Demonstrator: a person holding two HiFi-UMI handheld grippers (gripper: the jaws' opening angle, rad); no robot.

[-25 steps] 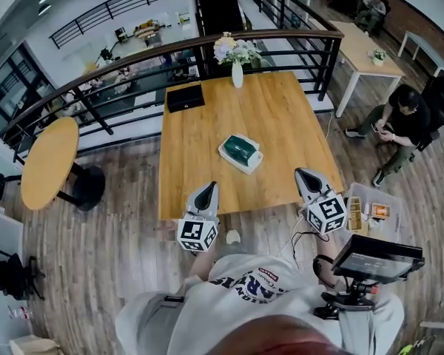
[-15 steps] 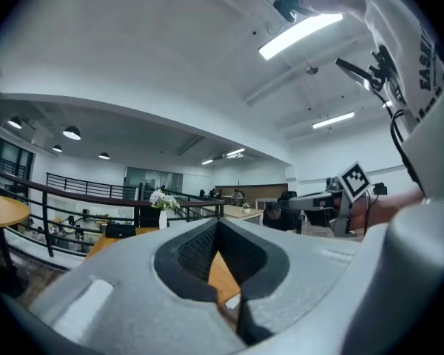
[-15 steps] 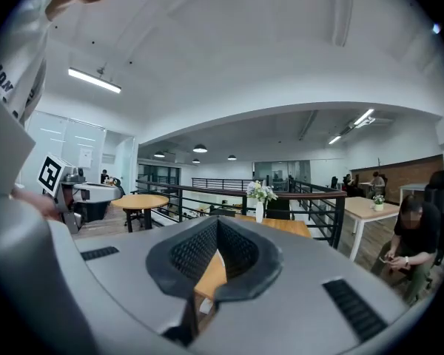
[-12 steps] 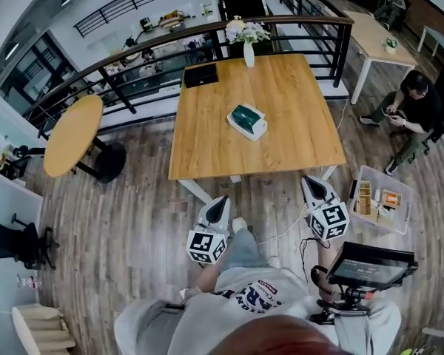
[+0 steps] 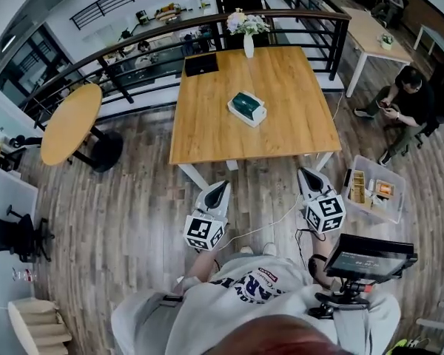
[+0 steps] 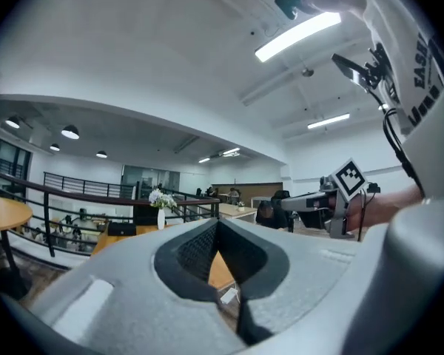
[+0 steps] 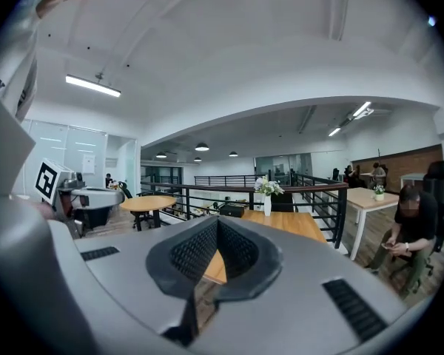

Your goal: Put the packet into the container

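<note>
A dark green packet [image 5: 246, 103] lies on a white shallow container [image 5: 256, 117] near the middle of the wooden table [image 5: 296, 124]. Whether it sits inside or on top, I cannot tell. Both grippers hang over the floor, short of the table's near edge. My left gripper [image 5: 222, 186] is shut and holds nothing. My right gripper [image 5: 303, 172] is shut and empty too. In the left gripper view the left gripper [image 6: 217, 222] has its jaws meeting at the tip; in the right gripper view the right gripper [image 7: 217, 220] looks the same. Both views hide the packet behind the jaws.
A black box [image 5: 200, 64] and a vase of flowers [image 5: 248, 43] stand at the table's far edge, by a railing [image 5: 133, 50]. A clear bin [image 5: 391, 209] sits on the floor right of my right gripper. A person [image 5: 407, 102] sits at right; a round table [image 5: 72, 123] stands at left.
The table has dropped away from me: a second ago both grippers reached its front edge, now they hang over bare floor short of it. Both stayed shut.
</note>
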